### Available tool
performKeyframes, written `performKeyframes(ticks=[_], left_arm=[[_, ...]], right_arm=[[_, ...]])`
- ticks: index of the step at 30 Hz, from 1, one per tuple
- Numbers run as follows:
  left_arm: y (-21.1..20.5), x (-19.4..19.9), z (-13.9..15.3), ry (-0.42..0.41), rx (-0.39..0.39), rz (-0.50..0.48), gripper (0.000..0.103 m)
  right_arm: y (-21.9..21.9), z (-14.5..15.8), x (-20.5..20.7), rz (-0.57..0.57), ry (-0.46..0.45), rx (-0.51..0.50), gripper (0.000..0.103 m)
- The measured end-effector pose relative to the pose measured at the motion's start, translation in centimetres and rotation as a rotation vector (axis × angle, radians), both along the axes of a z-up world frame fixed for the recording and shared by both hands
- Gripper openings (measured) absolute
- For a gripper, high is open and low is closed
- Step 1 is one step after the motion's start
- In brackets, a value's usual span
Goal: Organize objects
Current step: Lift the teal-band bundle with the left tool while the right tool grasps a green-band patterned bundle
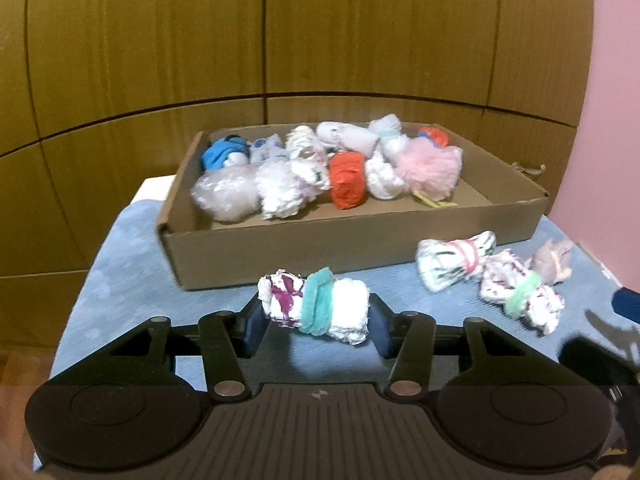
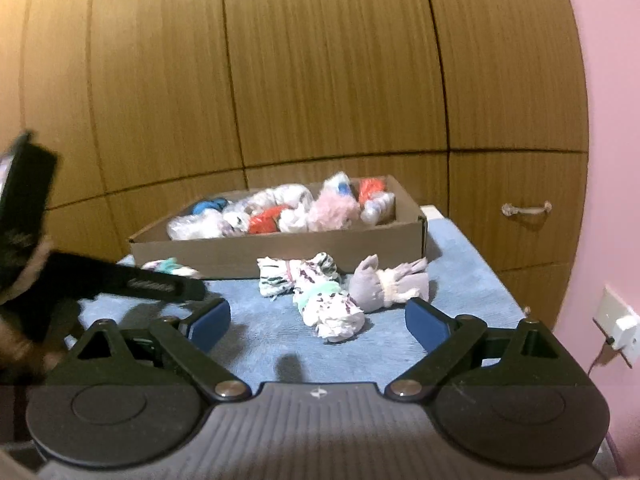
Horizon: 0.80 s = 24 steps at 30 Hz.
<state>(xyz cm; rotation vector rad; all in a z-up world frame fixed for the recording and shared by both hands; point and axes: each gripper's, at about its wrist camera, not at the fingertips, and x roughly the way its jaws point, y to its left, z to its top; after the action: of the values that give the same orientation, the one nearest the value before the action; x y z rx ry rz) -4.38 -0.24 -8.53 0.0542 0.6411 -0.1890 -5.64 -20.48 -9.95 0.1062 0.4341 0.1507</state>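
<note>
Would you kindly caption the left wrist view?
Left gripper clamps a teal-banded cloth roll before the cardboard box.

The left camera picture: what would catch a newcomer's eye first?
Probably the left gripper, closed on a white bundle with a teal band, right at the front. Behind it a cardboard box holds many bundles, a red one standing out. Three more bundles lie on the blue cloth to the right.

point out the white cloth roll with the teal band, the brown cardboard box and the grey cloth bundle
white cloth roll with teal band (image 1: 316, 306), left wrist view, on its teal band
brown cardboard box (image 1: 304, 246), left wrist view, on its front wall
grey cloth bundle (image 2: 366, 286), right wrist view, on its grey end
</note>
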Motion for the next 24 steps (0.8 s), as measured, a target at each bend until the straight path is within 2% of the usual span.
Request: performKeyframes(ticks=[7,13,16,18,24], left_arm=[[2.8,0.0,-0.4,-0.002,-0.040,0.034,0.059],[3.7,0.0,-0.8,-0.011,-0.064,0.024,0.059],[3.8,0.0,-0.8,-0.013,-0.074,0.020,0.059],[3.8,0.0,-0.8,-0.013,-0.070,0.016,0.060],[3.7,0.1,-0.8,-0.012,-0.062,0.016,0.061]], right_arm=[[2.2,-1.0,3.4,-0.099,0.123,-0.033,0.072],[3.6,-1.7,3.0,-0.142,0.137,-0.088,0.067],[3.2,-1.6,3.1,-0.116,0.134,-0.102,0.053],[2.5,-1.5,2.8,-0.074,0.130,-0.128,0.040],[-0.8,-1.4,1.7,0.086,0.070,-0.311,0.036]])
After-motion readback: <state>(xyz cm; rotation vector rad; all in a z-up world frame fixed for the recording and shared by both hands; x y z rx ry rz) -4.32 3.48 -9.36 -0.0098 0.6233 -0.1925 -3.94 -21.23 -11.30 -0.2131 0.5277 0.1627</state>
